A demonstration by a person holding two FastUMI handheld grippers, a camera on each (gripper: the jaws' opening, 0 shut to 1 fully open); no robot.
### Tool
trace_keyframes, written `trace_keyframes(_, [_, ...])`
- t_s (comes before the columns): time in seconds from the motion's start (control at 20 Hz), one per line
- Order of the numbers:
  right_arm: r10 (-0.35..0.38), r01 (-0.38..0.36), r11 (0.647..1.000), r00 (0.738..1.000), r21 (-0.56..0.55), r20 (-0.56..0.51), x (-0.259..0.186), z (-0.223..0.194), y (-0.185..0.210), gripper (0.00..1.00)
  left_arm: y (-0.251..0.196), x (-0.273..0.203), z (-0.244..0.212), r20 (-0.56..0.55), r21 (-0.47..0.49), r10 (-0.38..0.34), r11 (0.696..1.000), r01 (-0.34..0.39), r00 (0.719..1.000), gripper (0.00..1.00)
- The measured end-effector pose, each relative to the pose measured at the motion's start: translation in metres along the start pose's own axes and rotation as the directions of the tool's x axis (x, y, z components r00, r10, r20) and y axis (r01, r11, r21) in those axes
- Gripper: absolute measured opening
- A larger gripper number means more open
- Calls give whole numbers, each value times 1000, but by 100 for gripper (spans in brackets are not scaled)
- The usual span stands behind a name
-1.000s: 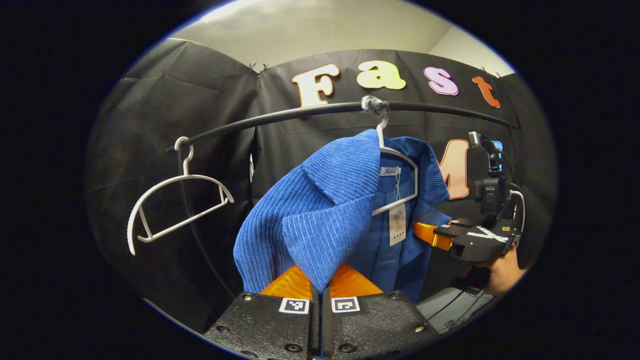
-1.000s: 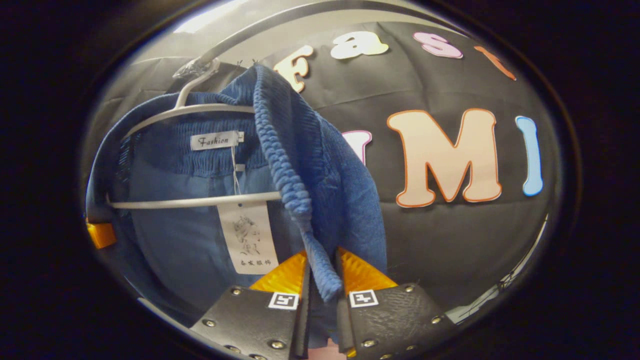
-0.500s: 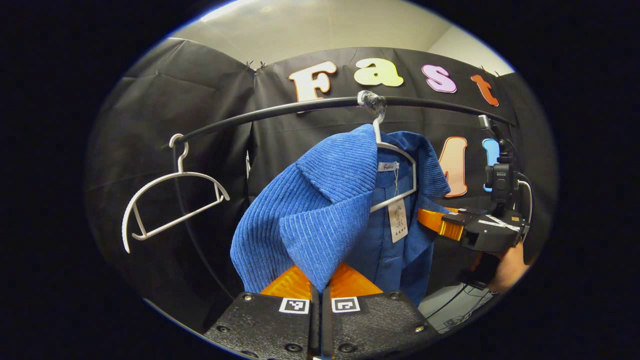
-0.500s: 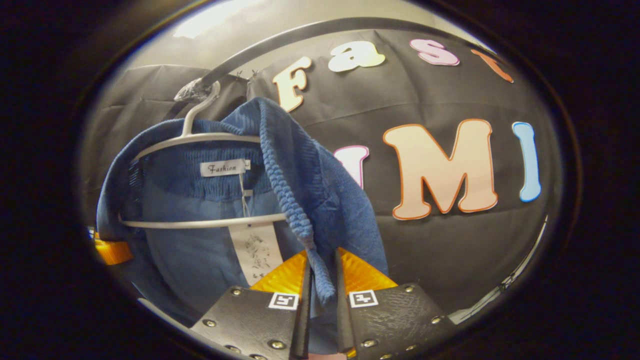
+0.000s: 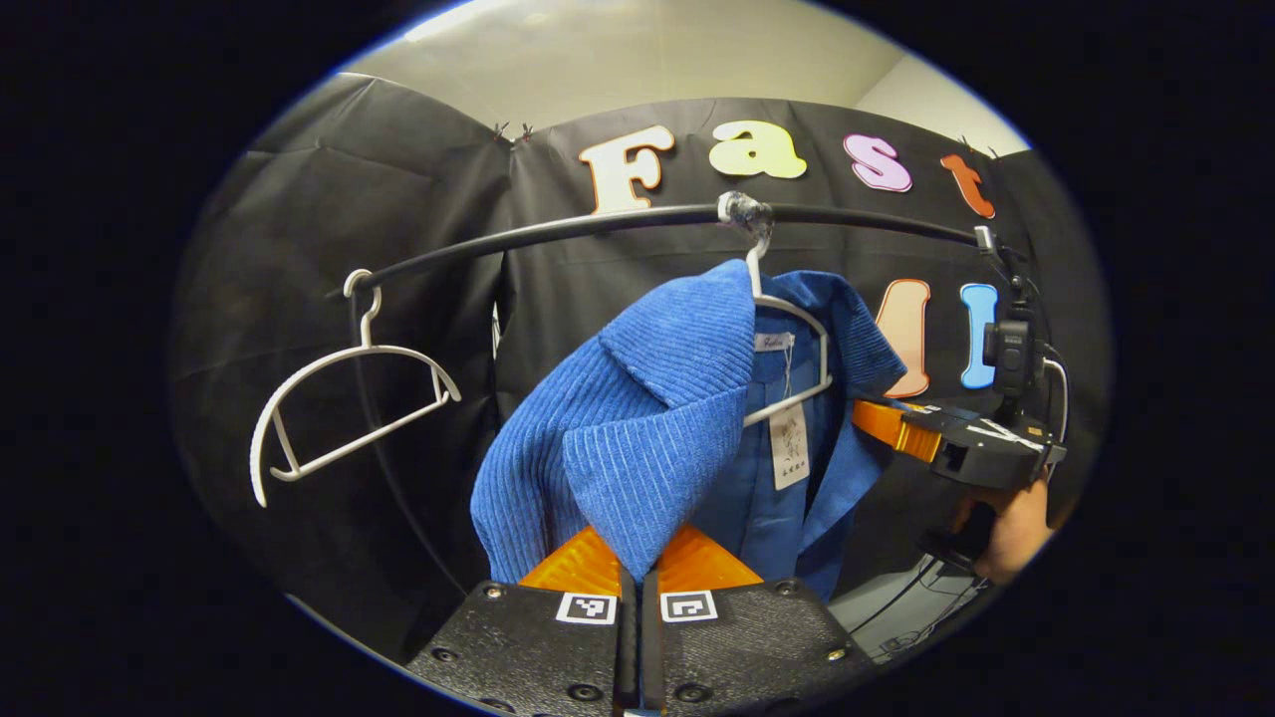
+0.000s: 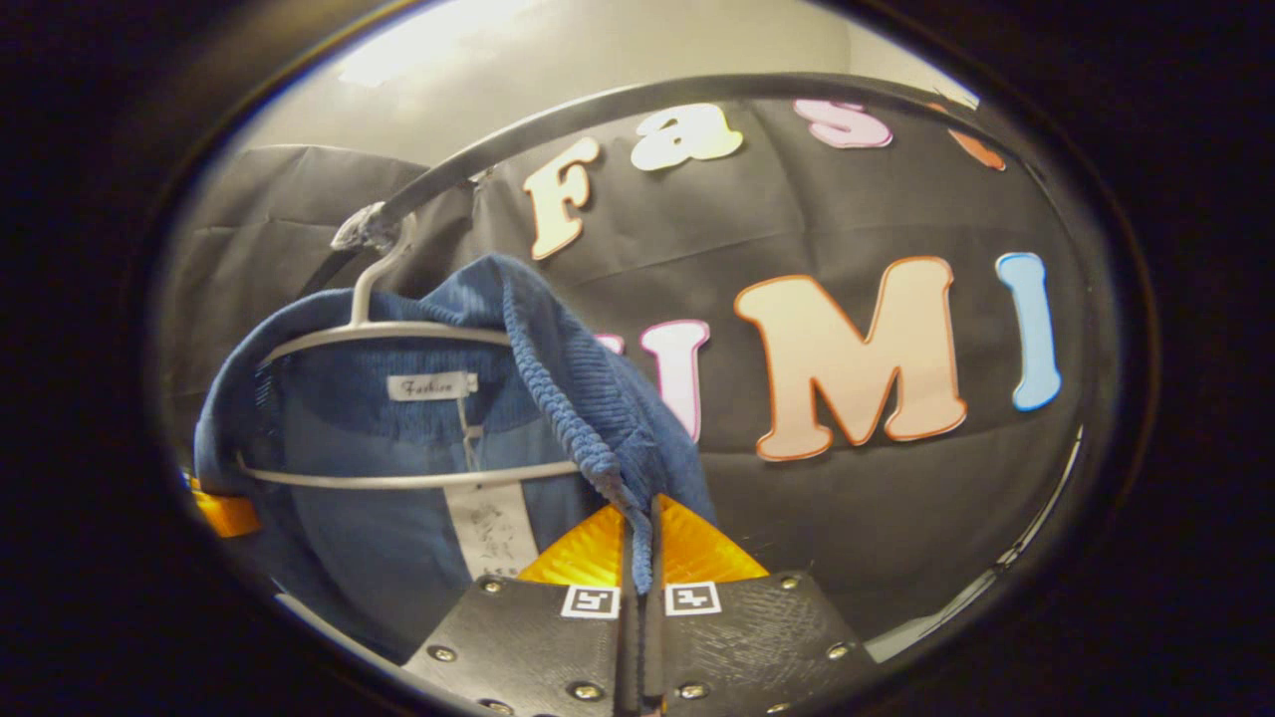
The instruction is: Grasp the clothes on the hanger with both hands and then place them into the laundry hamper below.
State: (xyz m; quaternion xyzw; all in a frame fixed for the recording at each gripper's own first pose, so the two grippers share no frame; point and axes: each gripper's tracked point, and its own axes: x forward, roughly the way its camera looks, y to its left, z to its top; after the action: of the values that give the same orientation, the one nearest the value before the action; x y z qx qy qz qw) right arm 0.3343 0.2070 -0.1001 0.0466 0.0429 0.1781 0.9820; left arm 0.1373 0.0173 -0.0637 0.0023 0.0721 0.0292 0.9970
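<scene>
Both grippers clamp the jacket [image 5: 637,428]: left gripper [image 5: 637,568] on one front edge, right gripper [image 6: 640,558] on the other. Its collar apparently rides the hanger [image 5: 797,339] above.

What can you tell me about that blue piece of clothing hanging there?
The blue ribbed garment looks like a thick corduroy-like jacket with a broad collar and paper tags inside the neck. It hangs open on a white hanger hooked over a black rail. The left gripper is shut on one front edge and the right gripper is shut on the other, so the jacket is spread between them.
</scene>
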Motion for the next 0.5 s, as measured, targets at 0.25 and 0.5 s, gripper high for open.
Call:
trace_keyframes(0.25, [-53, 53, 998, 998, -35, 18, 8, 12, -12, 2, -3, -20, 37, 50, -15, -29, 999, 30, 998, 2])
trace_keyframes(0.5, [-102, 103, 994, 993, -22, 52, 21, 35, -32, 2, 17, -29, 71, 76, -22, 8, 1000, -6, 997, 2])
